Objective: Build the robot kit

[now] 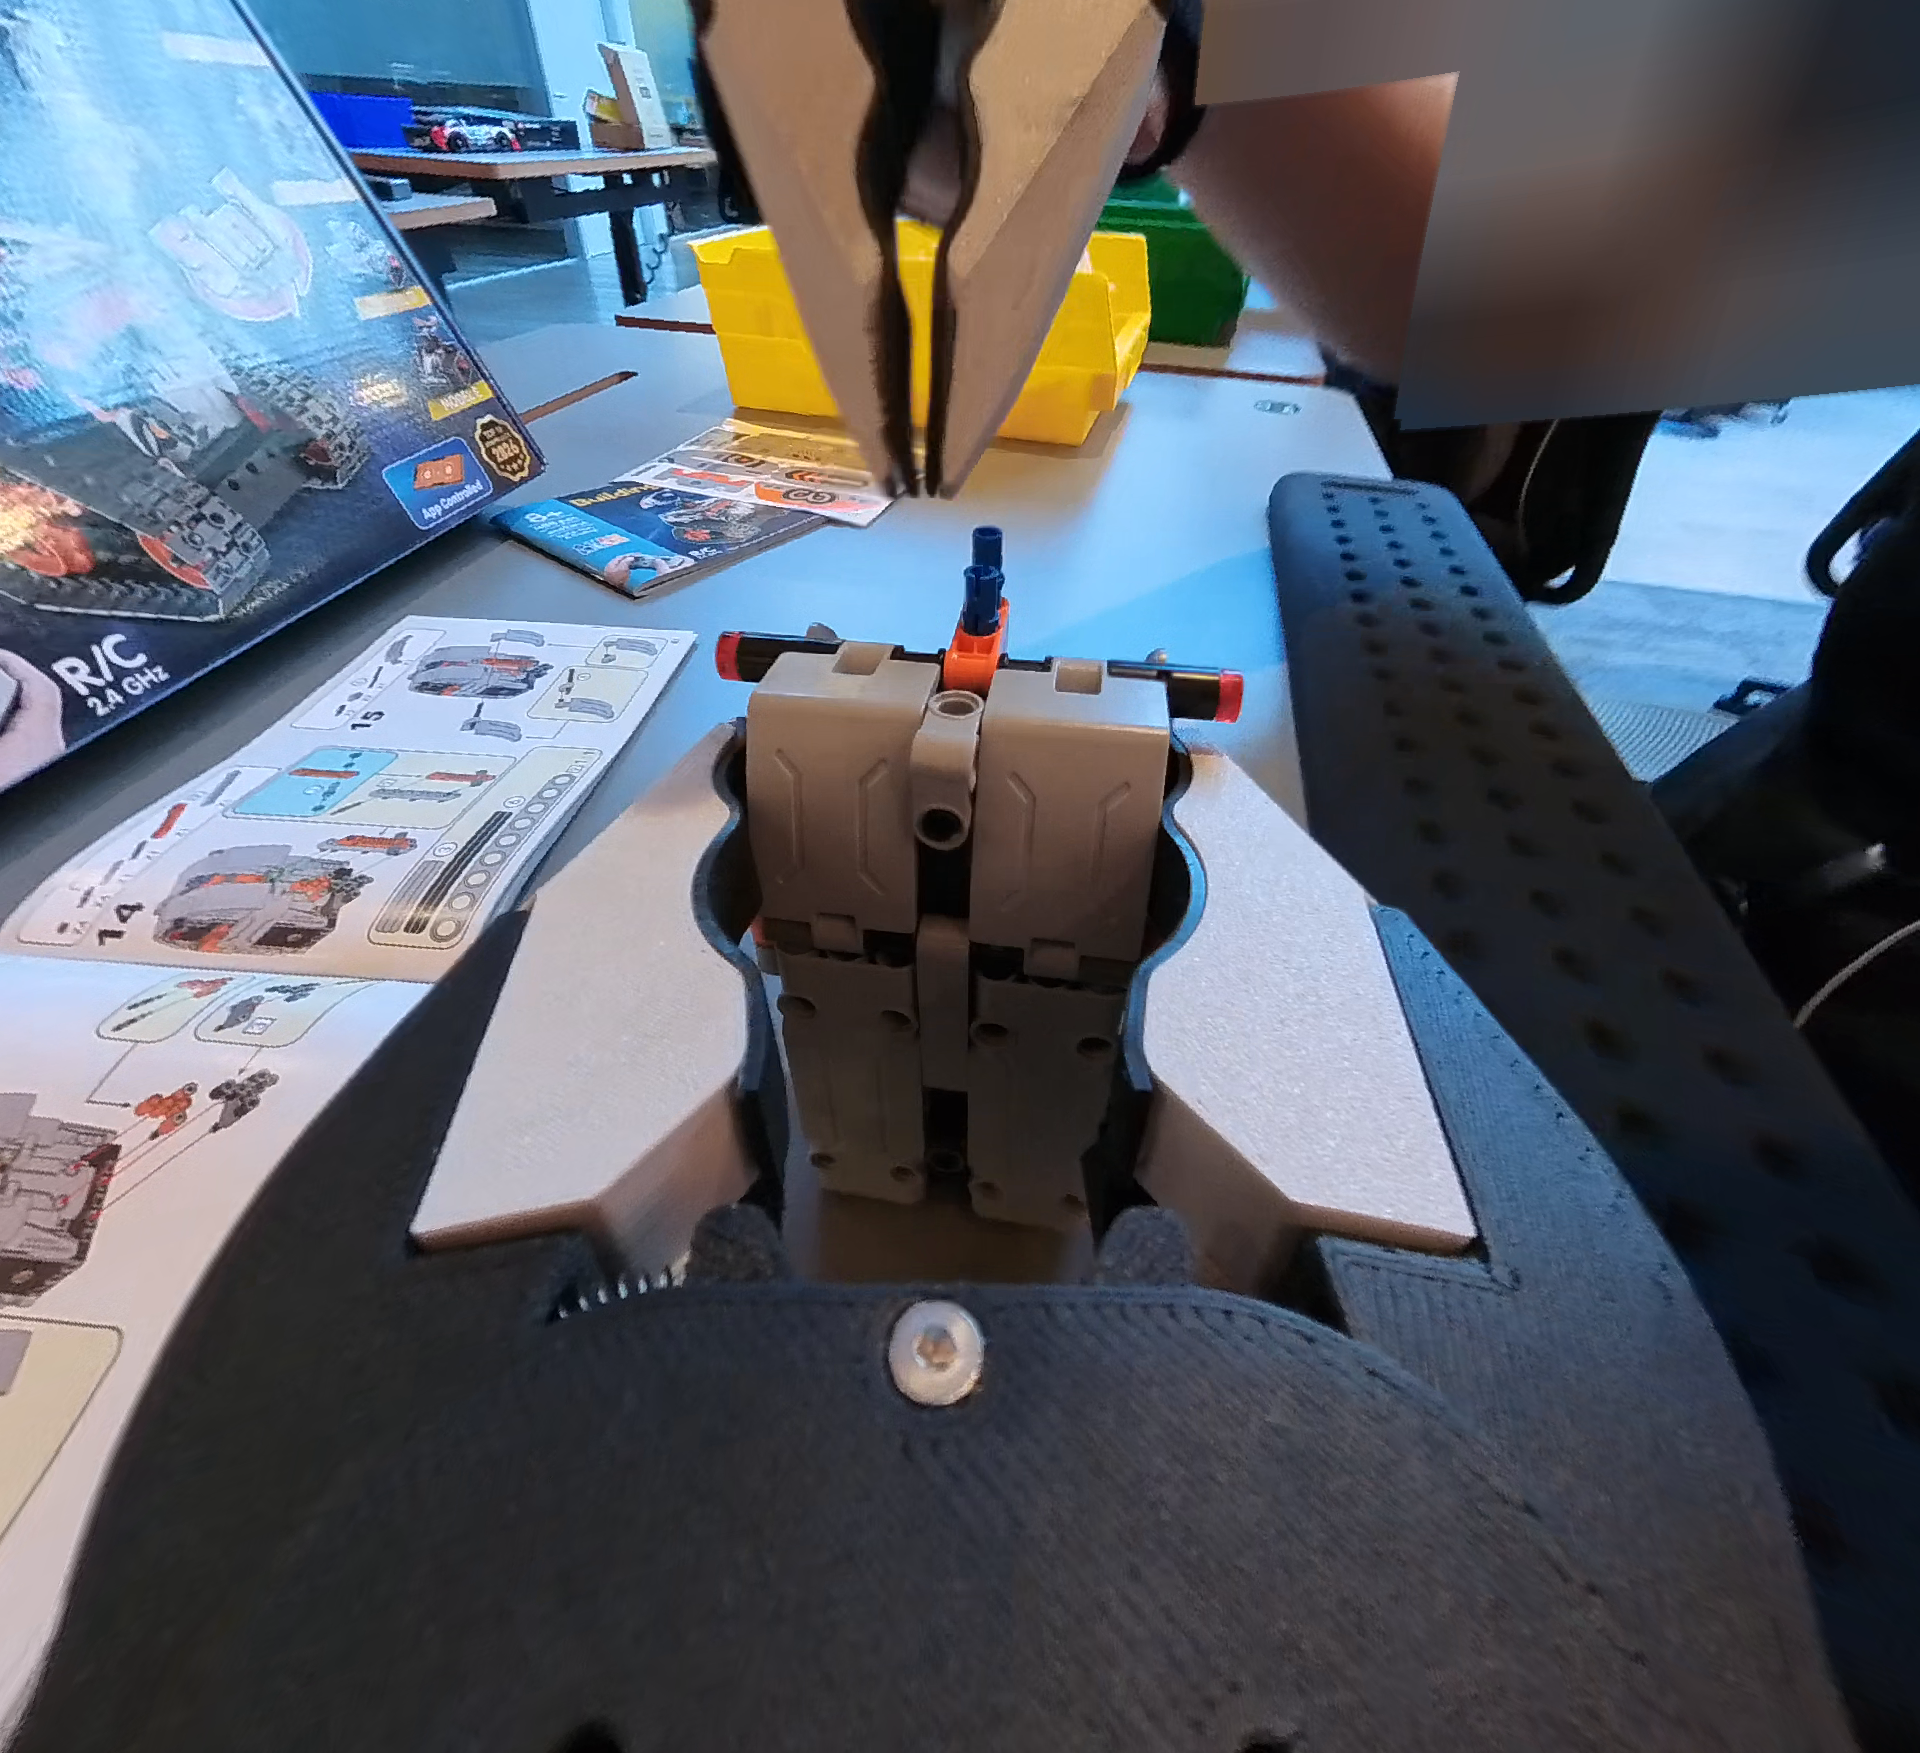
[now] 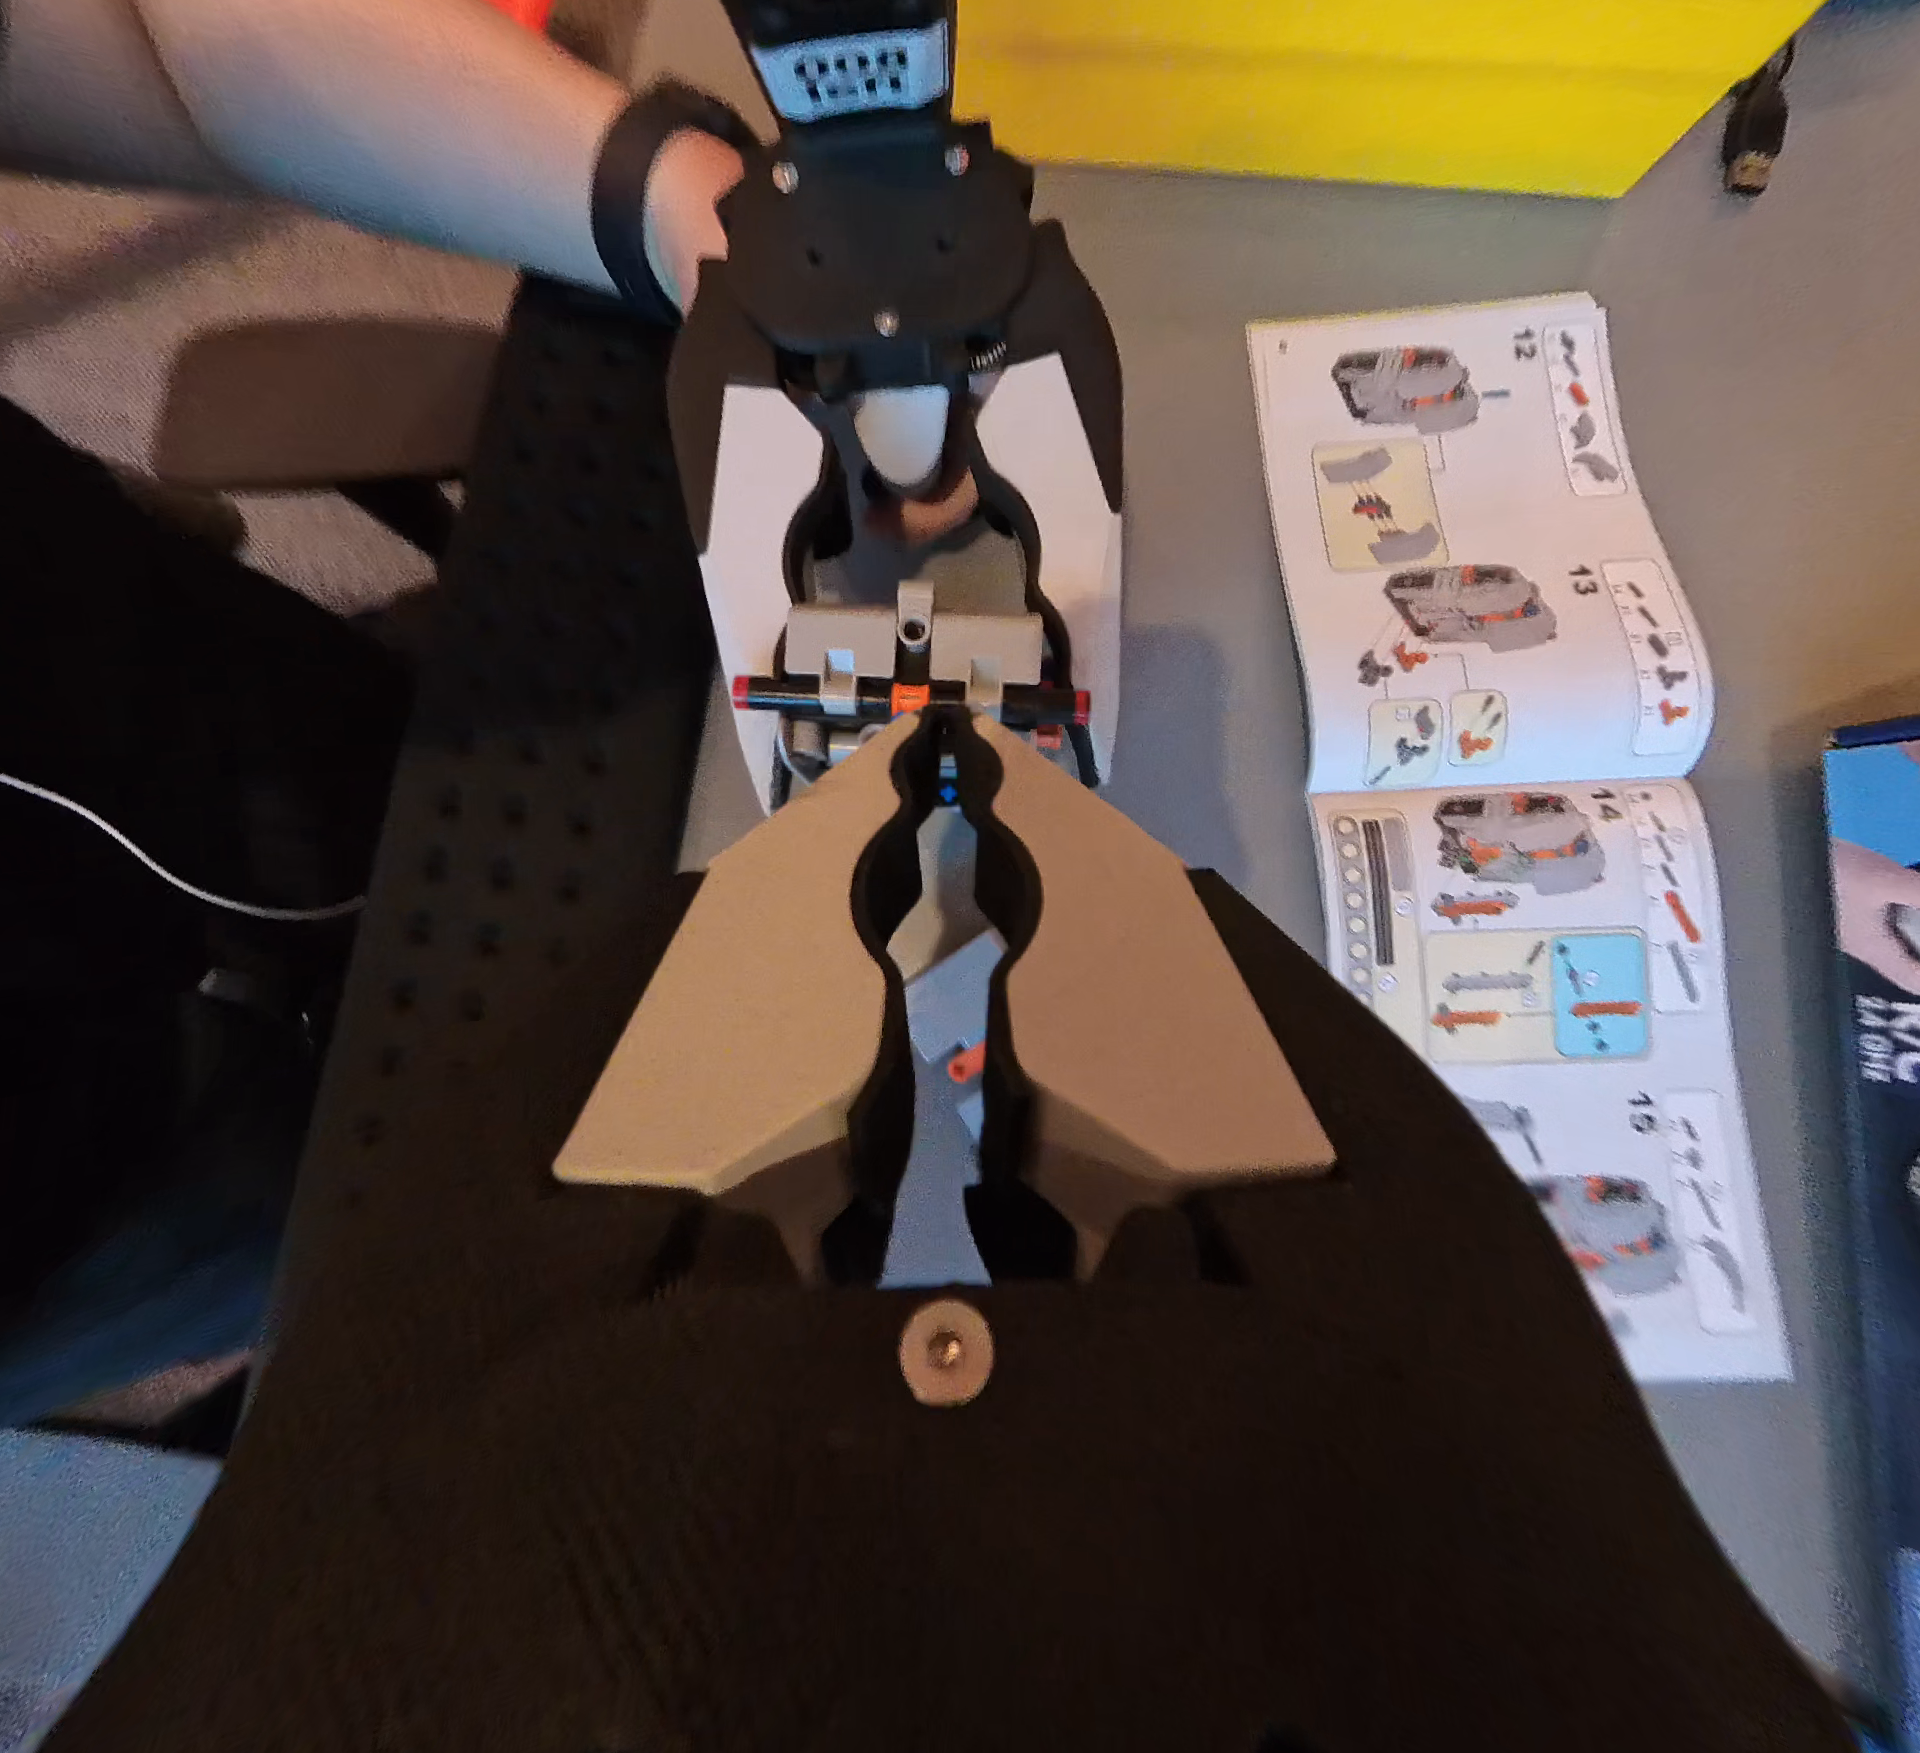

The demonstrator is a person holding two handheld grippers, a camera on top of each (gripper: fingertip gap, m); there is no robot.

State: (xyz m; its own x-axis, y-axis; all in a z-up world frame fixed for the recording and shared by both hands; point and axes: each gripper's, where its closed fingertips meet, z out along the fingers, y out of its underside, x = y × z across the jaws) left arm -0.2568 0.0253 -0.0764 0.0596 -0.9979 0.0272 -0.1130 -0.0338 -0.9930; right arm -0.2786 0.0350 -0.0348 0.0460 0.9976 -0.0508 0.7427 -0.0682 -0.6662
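A: Item one, left tongs [image 1: 940, 872]?

B: I have them clenched on the grey plastic brick assembly [image 1: 951, 882], gripped by its sides and standing upright between the pale fingers [image 1: 613, 1007]. A black axle with red end caps [image 1: 977, 664] runs across its top, with an orange connector [image 1: 975, 641] at the middle and two dark blue pins [image 1: 982, 576] rising from it.

A: Right tongs?

B: In the left wrist view they hang tip-down just above the blue pins, apart from them. The right tongs [image 1: 920, 488] are nearly closed and I see nothing between the tips. My right wrist view [image 2: 940, 721] puts those tips at the orange connector [image 2: 909, 695]; whether they touch it I cannot tell, as the frame is blurred.

A: Anything only one view shows?

B: The right view shows a person's wrist with a black band [image 2: 634, 197] behind the left tongs, and loose grey and orange pieces [image 2: 961, 1059] on the desk under my right fingers. The left view alone shows the dark printed toy box [image 1: 208, 332] leaning upright and a folded leaflet [image 1: 686, 529].

A: Edges, room?

B: A black perforated panel [image 1: 1507, 872] lies just beside the assembly. An open instruction booklet [image 2: 1507, 768] lies flat on the other side. A yellow plastic bin [image 2: 1351, 41] stands at the far edge. Bare grey desk [image 1: 1143, 508] lies between.
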